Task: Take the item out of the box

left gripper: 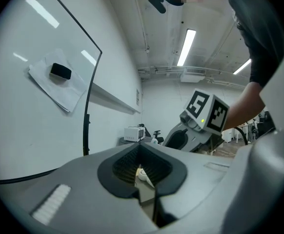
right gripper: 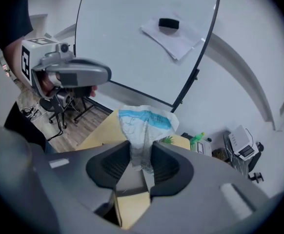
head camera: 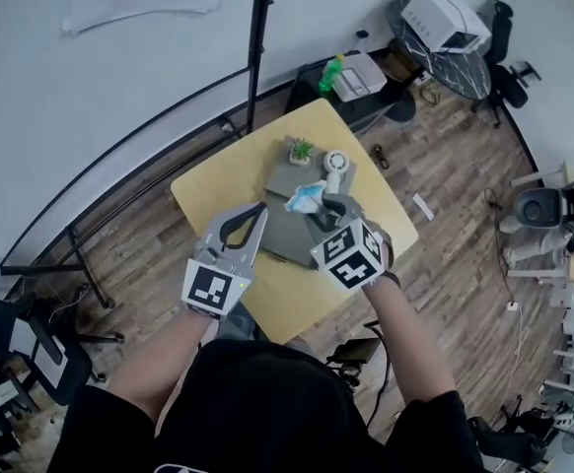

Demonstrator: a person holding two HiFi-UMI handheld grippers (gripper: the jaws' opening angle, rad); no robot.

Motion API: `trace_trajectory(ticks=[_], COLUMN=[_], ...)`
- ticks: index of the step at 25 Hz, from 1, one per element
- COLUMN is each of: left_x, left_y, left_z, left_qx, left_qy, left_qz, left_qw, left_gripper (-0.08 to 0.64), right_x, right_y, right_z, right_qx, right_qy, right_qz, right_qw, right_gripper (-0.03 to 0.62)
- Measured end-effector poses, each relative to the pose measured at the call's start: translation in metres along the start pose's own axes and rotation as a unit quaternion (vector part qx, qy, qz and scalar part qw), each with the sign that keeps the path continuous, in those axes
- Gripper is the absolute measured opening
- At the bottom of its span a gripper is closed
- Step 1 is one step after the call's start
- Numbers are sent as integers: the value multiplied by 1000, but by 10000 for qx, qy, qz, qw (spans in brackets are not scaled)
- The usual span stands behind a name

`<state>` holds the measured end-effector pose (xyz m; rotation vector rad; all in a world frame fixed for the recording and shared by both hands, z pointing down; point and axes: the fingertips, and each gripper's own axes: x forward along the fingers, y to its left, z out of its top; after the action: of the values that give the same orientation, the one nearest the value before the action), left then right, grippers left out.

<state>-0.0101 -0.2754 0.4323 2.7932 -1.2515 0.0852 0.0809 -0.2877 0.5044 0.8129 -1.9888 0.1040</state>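
A grey box (head camera: 285,235) with its flaps spread open lies on the yellow table (head camera: 218,190). My right gripper (head camera: 320,205) is shut on a white and blue soft packet (head camera: 305,197), which is lifted above the box. In the right gripper view the packet (right gripper: 144,126) stands up from between the pads (right gripper: 165,165) of that gripper (right gripper: 142,152). My left gripper (head camera: 259,208) hovers over the box's left side, its tips together with nothing held. The left gripper view shows its jaws (left gripper: 139,150) meeting, and the right gripper's marker cube (left gripper: 206,112) beyond.
A small potted plant (head camera: 302,150) and a white round object (head camera: 336,162) stand at the table's far side. A whiteboard on a black stand (head camera: 257,37) is behind the table. A green bottle (head camera: 330,72), a printer (head camera: 445,18) and office chairs are farther back.
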Motion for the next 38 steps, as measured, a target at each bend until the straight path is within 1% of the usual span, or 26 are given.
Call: trace_trajectory(ticks=[1,3,4,5,7,8,11,15,18,21,23,24,26,31,33,38], left_x=[2,5,7,8,8,9,11,12,15,16,18,18,18,16,15,12], left_y=[-2,-5,-7,-9,-15,-17,-22,-29,-35,-42,-44,-45,-46,-46,-46,-44], left_z=[4,12,16,18,21,24,34,44,50,49,52,53,53,56,59,66], left_qx=[81,407,503,475,244,201,408,389,537,277,379,459,495,254,216,243], left_qy=[-35,-130,-172,-194,-177,-179,-313,-373,-404,-347,-438,-480,-505,-462,-503,-560], left_qz=[-33,-125,-163,-183,-192,-204,-304,-334,-378,-418,-468,-489,-501,-472,-499,-490], left_qw=[10000,9990,9985,9985,9994,9994,9982,9980,9970,9981,9972,9966,9962,9975,9972,9969], left_gripper=[0,0,0,0,0,0,0,0,0,0,0,0,0,0,0,0], right_x=[-10,-28,-36,-45,-63,-71,-95,-123,-138,-149,-156,-158,-163,-177,-178,-179], right_y=[-1,-5,-6,-7,-9,-10,-15,-18,-18,-14,-13,-13,-11,-9,-11,-20], right_z=[5,16,20,23,27,29,35,39,39,35,32,31,29,31,29,28], right_qx=[1,15,34,63,156,206,325,515,680,908,1037,1122,1306,1459,1543,1712], right_qy=[-135,-427,-566,-694,-942,-1067,-1476,-2034,-2379,-2713,-2926,-3040,-3265,-3797,-3855,-3878], right_qz=[-101,-311,-414,-517,-726,-832,-1147,-1473,-1706,-1857,-1931,-1932,-1887,-2016,-2062,-2106], right_qw=[9999,9986,9975,9962,9928,9906,9818,9666,9538,9400,9308,9261,9169,8910,8860,8809], right_gripper=[135,135,135,135,135,133,133,133,133,133,133,133,133,133,133,133])
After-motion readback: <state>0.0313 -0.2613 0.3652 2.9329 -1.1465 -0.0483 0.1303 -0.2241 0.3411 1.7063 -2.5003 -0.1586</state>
